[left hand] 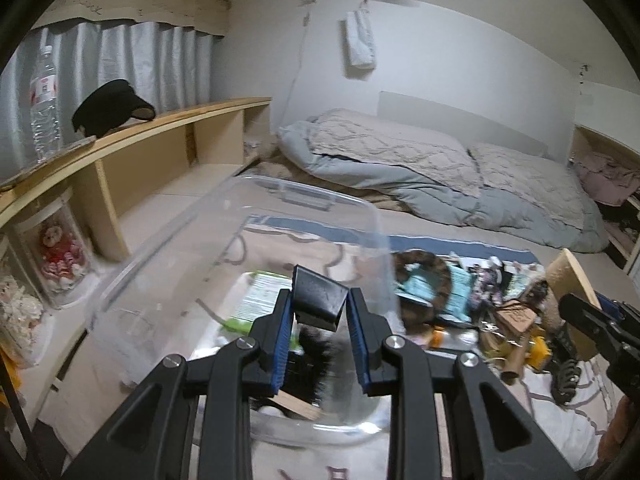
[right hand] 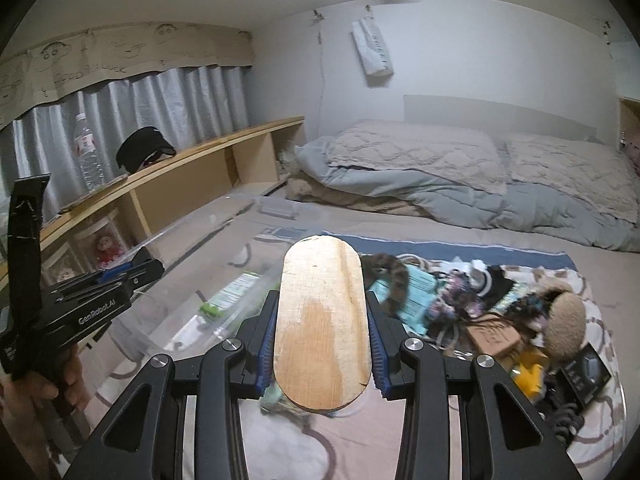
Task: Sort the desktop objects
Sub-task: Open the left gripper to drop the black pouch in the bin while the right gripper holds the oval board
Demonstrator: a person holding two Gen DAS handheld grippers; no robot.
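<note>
My left gripper (left hand: pixel 319 312) is shut on a black flat object (left hand: pixel 318 298) and holds it over the clear plastic bin (left hand: pixel 168 248). The bin holds a green-and-white packet (left hand: pixel 260 296) and a black bristly item (left hand: pixel 314 360). My right gripper (right hand: pixel 322 334) is shut on an oval wooden board (right hand: pixel 322 320), held above the bed. In the right wrist view the left gripper (right hand: pixel 100 300) shows at the left with the black object (right hand: pixel 26 248) sticking up. A pile of small objects (right hand: pixel 500 312) lies on the bed to the right.
A wooden shelf (left hand: pixel 160 128) runs along the left wall with a water bottle (left hand: pixel 44 100) and a black cap (left hand: pixel 108 108) on top. A folded grey duvet (left hand: pixel 440 168) lies at the back of the bed. A doll jar (left hand: pixel 60 256) stands under the shelf.
</note>
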